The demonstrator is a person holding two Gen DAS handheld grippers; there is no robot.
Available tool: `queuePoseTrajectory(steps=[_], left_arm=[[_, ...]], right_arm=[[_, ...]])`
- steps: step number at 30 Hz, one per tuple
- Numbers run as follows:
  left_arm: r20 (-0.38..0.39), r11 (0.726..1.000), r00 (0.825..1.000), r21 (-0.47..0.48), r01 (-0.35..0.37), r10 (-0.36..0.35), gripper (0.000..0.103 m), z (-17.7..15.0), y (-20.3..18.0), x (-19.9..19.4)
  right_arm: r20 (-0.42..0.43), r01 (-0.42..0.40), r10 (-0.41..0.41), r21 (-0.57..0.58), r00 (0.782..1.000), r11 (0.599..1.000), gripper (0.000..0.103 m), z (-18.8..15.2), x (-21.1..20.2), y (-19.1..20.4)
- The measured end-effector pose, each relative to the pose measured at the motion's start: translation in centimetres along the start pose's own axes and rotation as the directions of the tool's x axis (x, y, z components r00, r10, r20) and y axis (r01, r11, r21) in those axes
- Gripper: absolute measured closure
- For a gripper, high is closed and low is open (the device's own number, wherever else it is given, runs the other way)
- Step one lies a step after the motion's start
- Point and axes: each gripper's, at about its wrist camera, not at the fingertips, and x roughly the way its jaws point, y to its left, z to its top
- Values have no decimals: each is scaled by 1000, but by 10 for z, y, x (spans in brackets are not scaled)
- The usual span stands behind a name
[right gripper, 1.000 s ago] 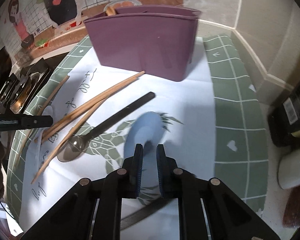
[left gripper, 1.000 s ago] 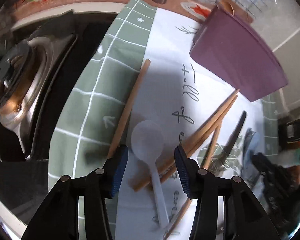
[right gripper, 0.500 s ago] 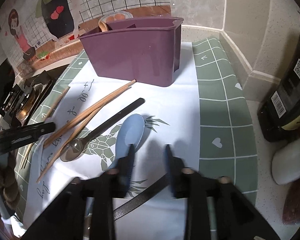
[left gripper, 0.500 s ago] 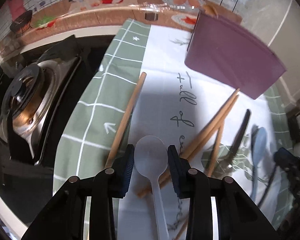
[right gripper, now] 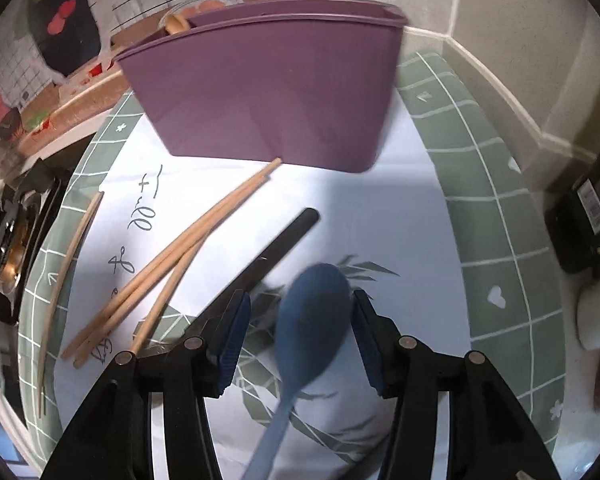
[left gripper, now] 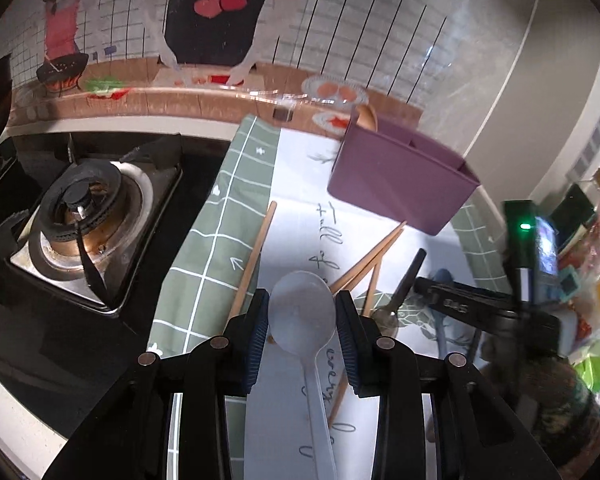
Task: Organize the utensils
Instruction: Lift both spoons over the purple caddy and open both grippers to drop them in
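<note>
Left gripper (left gripper: 302, 314) pinches white spoon (left gripper: 302, 312) by bowl, handle trailing to lower frame edge. Right gripper (right gripper: 300, 320) straddles blue spoon (right gripper: 314, 312); contact on left pad unclear, grip cannot be judged. Purple caddy (right gripper: 268, 96) fills upper centre, dead ahead; wooden piece at its far-left corner. Chopsticks (right gripper: 172, 256), dark spoon (right gripper: 276, 240) loose on mat (right gripper: 496, 208).
</note>
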Motion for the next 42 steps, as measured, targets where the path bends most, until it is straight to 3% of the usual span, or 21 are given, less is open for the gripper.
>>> queuePoseTrajectory(steps=[3, 7, 11, 17, 20, 23, 26, 28, 33, 35, 37, 42], left_arm=[[4, 1000, 1000, 18, -6, 6, 68, -2, -2, -5], [4, 999, 1000, 39, 6, -6, 68, -3, -4, -10], [27, 997, 999, 62, 42, -44, 68, 0, -7, -20], [85, 988, 988, 96, 119, -127, 68, 19, -22, -34], [132, 977, 974, 138, 164, -182, 68, 48, -38, -44], [227, 961, 949, 217, 172, -221, 68, 89, -61, -65], [341, 947, 905, 279, 160, -254, 68, 136, -84, -92], [434, 942, 862, 310, 131, -263, 68, 168, -99, -108], [546, 942, 790, 317, 113, -279, 68, 220, -117, -113], [564, 944, 779, 313, 105, -273, 68, 230, -120, -106], [571, 946, 777, 309, 95, -265, 68, 239, -125, -90], [521, 948, 806, 285, 144, -279, 68, 245, -128, -32]], right_arm=[[17, 31, -30, -83, 999, 996, 71, -4, 0, 12], [21, -48, 51, -117, 998, 992, 71, -12, -17, 12], [76, -134, 143, -112, 987, 985, 71, -21, -58, -1], [193, -120, 142, -121, 971, 985, 71, -24, -120, -11], [276, -102, 133, -124, 952, 987, 71, -9, -156, -15], [387, -49, 106, -152, 916, 987, 71, 15, -202, -16], [502, 3, 83, -169, 861, 986, 71, 48, -251, -19], [579, 44, 63, -168, 813, 985, 71, 74, -284, -21], [689, 107, 42, -171, 724, 979, 71, 117, -329, -21], [710, 116, 42, -173, 703, 978, 71, 129, -334, -20], [712, 112, 46, -173, 701, 979, 71, 139, -327, -21], [654, 78, 59, -179, 754, 981, 71, 157, -274, -24]])
